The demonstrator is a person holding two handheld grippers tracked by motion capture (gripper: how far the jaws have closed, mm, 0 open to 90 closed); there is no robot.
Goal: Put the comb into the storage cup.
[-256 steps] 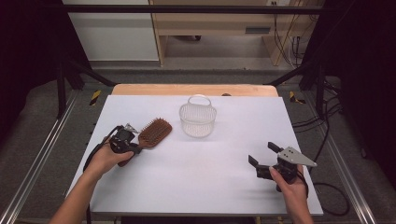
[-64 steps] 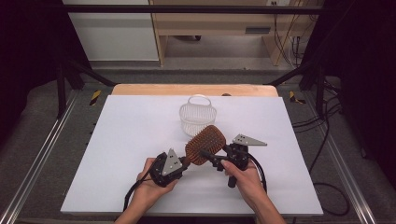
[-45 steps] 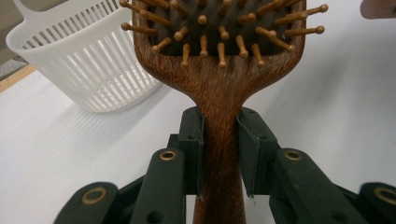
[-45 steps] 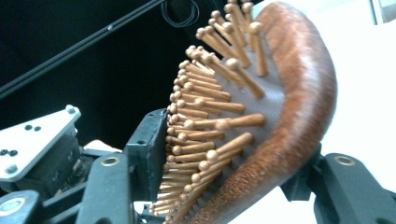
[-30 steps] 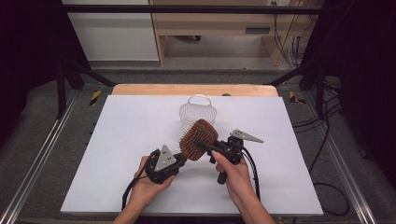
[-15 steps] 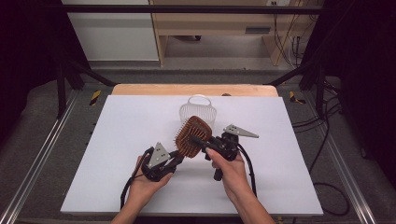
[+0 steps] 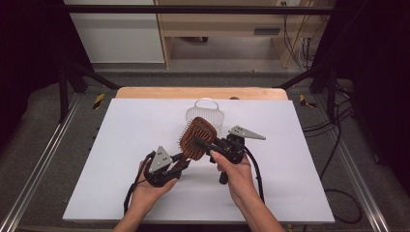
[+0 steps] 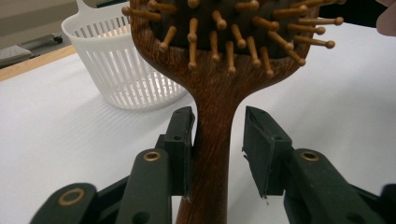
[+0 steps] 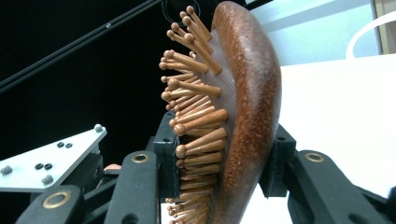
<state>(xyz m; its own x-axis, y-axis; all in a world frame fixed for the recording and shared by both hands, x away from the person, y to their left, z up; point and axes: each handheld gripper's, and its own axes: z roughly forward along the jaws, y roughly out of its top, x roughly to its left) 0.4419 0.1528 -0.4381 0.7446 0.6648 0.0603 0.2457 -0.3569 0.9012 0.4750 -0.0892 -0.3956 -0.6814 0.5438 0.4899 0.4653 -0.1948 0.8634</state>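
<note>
A brown wooden hairbrush [image 7: 197, 138] with peg bristles is held above the middle of the white table [image 7: 290, 183]. My right gripper [image 7: 204, 144] is shut on its head, one jaw on the bristle side and one on the rounded back [image 9: 247, 102]. My left gripper [image 7: 181, 159] is at the handle [image 8: 215, 102]. Its jaws have just been opening, and the handle still stands between them: one pad lies against it, and a gap shows on the other side.
A white slotted plastic basket [image 7: 205, 113] stands just behind the brush, toward the table's far edge. The other gripper's grey three-cornered plate [image 9: 46, 158] shows at the left of the right gripper view. A wooden strip [image 7: 200, 93] runs along the table's back edge.
Both hands came from the table's sides to the middle and the right gripper took the brush head. In the last second the brush rose slightly and the left jaws parted from the handle.
</note>
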